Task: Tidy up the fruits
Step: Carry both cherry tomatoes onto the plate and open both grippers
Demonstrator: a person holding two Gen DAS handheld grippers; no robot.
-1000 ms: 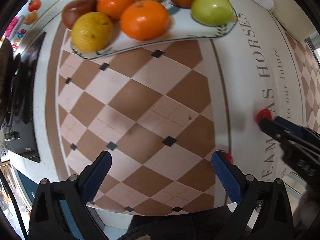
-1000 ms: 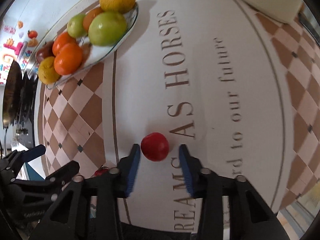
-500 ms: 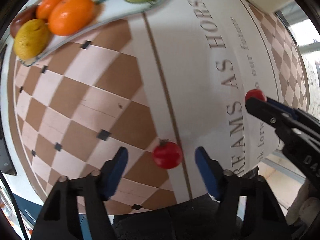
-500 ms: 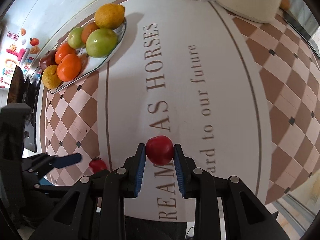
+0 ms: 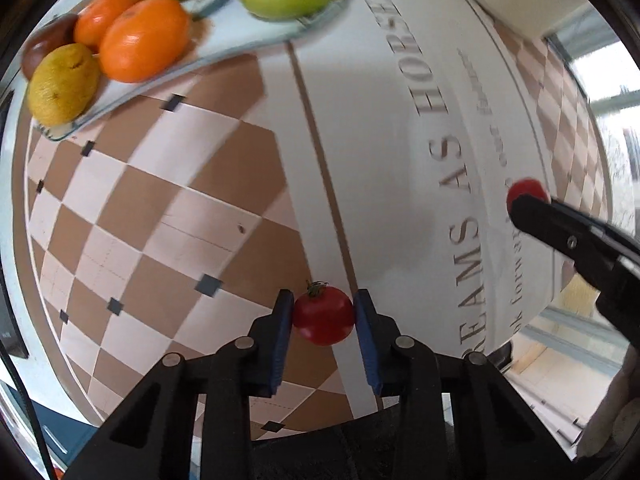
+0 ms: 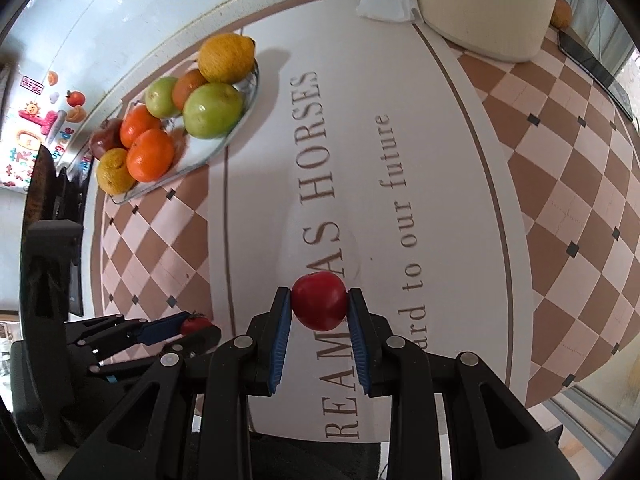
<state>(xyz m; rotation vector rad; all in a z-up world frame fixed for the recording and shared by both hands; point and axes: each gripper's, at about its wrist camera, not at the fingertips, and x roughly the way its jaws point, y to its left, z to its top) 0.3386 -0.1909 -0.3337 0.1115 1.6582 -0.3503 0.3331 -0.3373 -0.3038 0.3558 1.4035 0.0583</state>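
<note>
My left gripper (image 5: pixel 323 314) is shut on a small red tomato (image 5: pixel 323 315) with a green stem, near the table's front edge. My right gripper (image 6: pixel 319 307) is shut on a red apple-like fruit (image 6: pixel 319 306) and holds it above the lettered cloth. That fruit also shows in the left wrist view (image 5: pixel 526 191), and the left gripper's tomato in the right wrist view (image 6: pixel 195 325). A glass platter (image 6: pixel 208 148) at the far left holds oranges (image 6: pixel 150 155), green apples (image 6: pixel 213 109), lemons (image 6: pixel 226 57) and a dark red fruit (image 6: pixel 105 143).
The table has a brown-and-cream checked cloth with a white band of lettering (image 6: pixel 320 132). A cream container (image 6: pixel 486 4) and a white tissue (image 6: pixel 386 6) stand at the back right. A dark stove (image 6: pixel 44 184) lies left of the table.
My left gripper has closed on the small tomato. My right gripper has lifted the red fruit further off the cloth and drawn back from the platter.
</note>
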